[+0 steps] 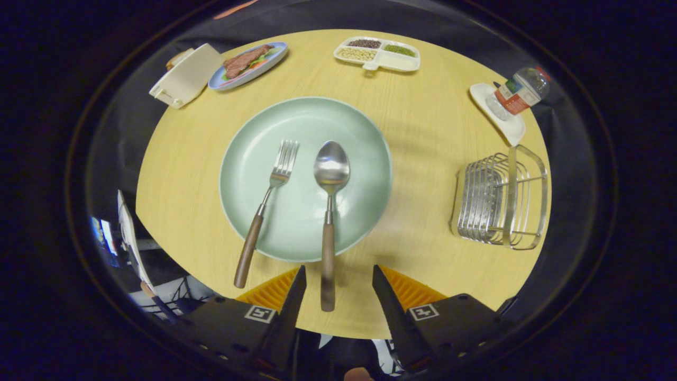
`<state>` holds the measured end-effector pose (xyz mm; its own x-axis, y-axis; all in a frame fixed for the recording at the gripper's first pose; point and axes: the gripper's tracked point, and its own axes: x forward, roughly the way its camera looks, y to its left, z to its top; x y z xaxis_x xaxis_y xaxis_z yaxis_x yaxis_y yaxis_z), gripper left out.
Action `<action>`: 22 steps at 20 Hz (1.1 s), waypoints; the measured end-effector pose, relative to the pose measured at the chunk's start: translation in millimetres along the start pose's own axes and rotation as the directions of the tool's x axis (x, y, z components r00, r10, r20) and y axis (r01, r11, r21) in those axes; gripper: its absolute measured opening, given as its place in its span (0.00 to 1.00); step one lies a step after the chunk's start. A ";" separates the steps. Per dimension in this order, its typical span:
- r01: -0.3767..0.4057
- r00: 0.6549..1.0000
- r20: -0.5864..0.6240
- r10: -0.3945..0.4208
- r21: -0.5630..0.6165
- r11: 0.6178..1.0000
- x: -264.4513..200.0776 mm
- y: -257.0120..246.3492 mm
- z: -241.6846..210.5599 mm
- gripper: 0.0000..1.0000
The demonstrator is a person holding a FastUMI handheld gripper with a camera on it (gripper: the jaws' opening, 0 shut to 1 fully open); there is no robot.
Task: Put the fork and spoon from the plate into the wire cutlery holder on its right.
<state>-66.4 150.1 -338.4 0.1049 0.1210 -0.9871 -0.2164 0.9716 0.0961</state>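
A pale green plate (354, 132) lies in the middle of a round wooden table (433, 121). On it rest a fork (267, 198) and a spoon (329, 196), side by side, both with steel heads and brown wooden handles that stick out over the plate's near rim. The wire cutlery holder (500, 198) stands to the plate's right, with nothing visible inside. My gripper (338, 278) hovers above the table's near edge, open. The end of the spoon's handle lies between the fingertips, below them and untouched. The fork's handle ends just left of the left finger.
Beyond the plate stand a divided white tray of beans (378, 54), a blue plate with meat and greens (248, 64) and a white box (185, 76). A plastic bottle (521, 91) lies on a white dish (500, 114) behind the holder. The table's edge is just under the fingers.
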 end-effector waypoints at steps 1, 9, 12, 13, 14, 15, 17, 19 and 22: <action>-0.002 1.000 -0.014 0.002 0.011 1.000 4.1 0.6 -1.7 0.66; -0.016 0.998 -0.063 0.017 0.007 1.000 8.0 10.9 -9.1 0.03; -0.024 0.999 -0.049 0.024 0.000 1.000 0.7 12.0 -7.6 0.00; -0.028 0.998 -0.048 0.028 -0.002 1.000 -3.2 12.0 -6.8 0.00; -0.032 0.998 -0.048 0.032 -0.007 0.999 -8.2 11.5 -6.0 0.01; -0.036 0.998 -0.045 0.035 -0.010 0.999 -14.5 10.0 -6.9 0.00; -0.049 0.998 -0.036 0.048 -0.013 0.999 -29.0 7.2 -5.4 0.01; -0.070 0.997 -0.029 0.070 -0.003 0.998 -47.1 4.6 -4.0 0.00; -0.101 0.995 -0.003 0.101 0.016 0.995 -76.2 -2.5 1.0 0.00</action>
<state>-72.9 138.6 -263.2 0.0792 0.2177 -0.9728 -0.2105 0.9575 0.1971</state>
